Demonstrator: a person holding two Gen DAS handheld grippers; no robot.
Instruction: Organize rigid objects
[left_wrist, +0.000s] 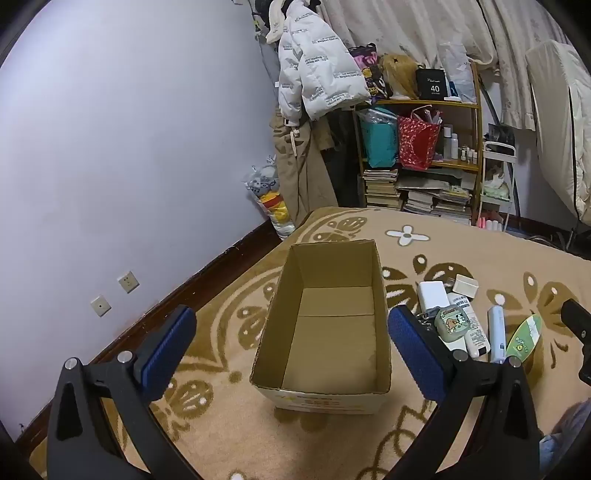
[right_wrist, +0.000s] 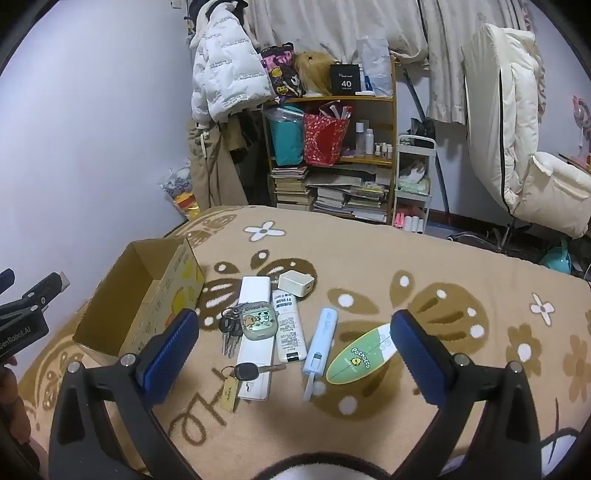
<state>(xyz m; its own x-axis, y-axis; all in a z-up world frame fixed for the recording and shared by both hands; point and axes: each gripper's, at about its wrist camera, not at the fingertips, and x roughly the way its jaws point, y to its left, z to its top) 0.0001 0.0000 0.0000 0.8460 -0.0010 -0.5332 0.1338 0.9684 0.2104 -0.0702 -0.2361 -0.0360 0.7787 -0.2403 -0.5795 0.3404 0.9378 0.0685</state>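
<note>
An empty cardboard box (left_wrist: 325, 317) (right_wrist: 140, 295) stands on the patterned blanket. My left gripper (left_wrist: 291, 343) hovers open above it, nothing between its blue pads. To the box's right lie a long white slab (right_wrist: 255, 332), a white charger cube (right_wrist: 295, 283), a white tube (right_wrist: 290, 328), a green cartoon case with keys (right_wrist: 255, 321), a black car key with a tag (right_wrist: 245, 371), a pale blue stick (right_wrist: 319, 347) and a green oval card (right_wrist: 360, 356). My right gripper (right_wrist: 295, 354) hangs open above these items, touching none.
A brown-and-tan blanket (right_wrist: 443, 369) covers the surface. Behind it stand a yellow shelf (right_wrist: 332, 147) crammed with books and bags, a hanging white jacket (right_wrist: 225, 62), and a folded cream chair (right_wrist: 517, 147). A bare wall (left_wrist: 129, 147) runs along the left.
</note>
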